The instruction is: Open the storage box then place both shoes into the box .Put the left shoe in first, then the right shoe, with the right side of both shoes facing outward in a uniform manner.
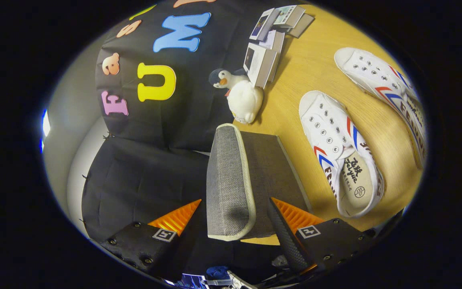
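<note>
Fingers (177, 220) of the gripper (231, 224) stand apart, a moderate gap, with the grey fabric lid (227, 180) of the storage box (271, 176) between them. Whether either finger presses on the lid cannot be told; the lid's pale-trimmed edge sits closer to the right finger, and the left one looks clear of it.

Lid appears raised, seen edge-on, with the darker box body behind it on the wooden table (307, 68). Judgement: step in hand is opening the box; shoes untouched, so the task is at an early stage.

Doing it well: close on the piped rim, not the soft panel, so the fabric does not slip; swing the lid fully back along its hinge so it stays open; keep the box from sliding toward the shoes.

Near shoe (341, 154) lies just beside the box, opening toward the gripper. Far shoe (387, 88) lies beyond it, apart from it, at a similar angle. Both white canvas with red and blue stripes.

Writing: near shoe's insole carries a script logo and a round size stamp reading roughly "235/37"; side lettering is partly legible, brand not certain.

Plush penguin (243, 96) sits beyond the box at the table's edge, small cartons (269, 44) stacked behind it.
</note>
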Action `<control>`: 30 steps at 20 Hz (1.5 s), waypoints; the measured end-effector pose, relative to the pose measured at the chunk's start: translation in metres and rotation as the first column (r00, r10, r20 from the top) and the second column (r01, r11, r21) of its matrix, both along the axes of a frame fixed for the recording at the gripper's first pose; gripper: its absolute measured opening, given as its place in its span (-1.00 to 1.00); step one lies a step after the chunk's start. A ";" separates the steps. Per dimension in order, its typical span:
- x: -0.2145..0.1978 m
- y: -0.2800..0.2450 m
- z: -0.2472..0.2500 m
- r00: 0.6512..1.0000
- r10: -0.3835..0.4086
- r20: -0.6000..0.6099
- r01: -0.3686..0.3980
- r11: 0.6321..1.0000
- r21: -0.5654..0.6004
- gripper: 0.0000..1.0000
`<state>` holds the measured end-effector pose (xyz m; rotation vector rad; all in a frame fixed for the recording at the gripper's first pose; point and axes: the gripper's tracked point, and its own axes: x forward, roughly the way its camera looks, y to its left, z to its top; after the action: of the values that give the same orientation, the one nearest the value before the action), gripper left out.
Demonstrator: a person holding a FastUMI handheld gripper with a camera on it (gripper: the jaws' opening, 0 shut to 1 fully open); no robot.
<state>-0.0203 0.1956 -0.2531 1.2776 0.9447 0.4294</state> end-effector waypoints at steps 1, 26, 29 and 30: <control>0.000 0.003 -0.001 1.000 0.011 -0.007 -0.011 1.000 0.005 0.88; 0.014 0.023 0.066 0.988 0.128 0.092 -0.131 0.991 0.022 -0.92; 0.019 0.030 0.098 0.978 0.150 0.146 -0.153 0.988 0.013 -0.92; 0.019 0.036 0.108 0.974 0.159 0.164 -0.163 0.987 0.012 -0.92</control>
<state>-0.0014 0.2314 -0.1451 1.1732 0.9095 0.6645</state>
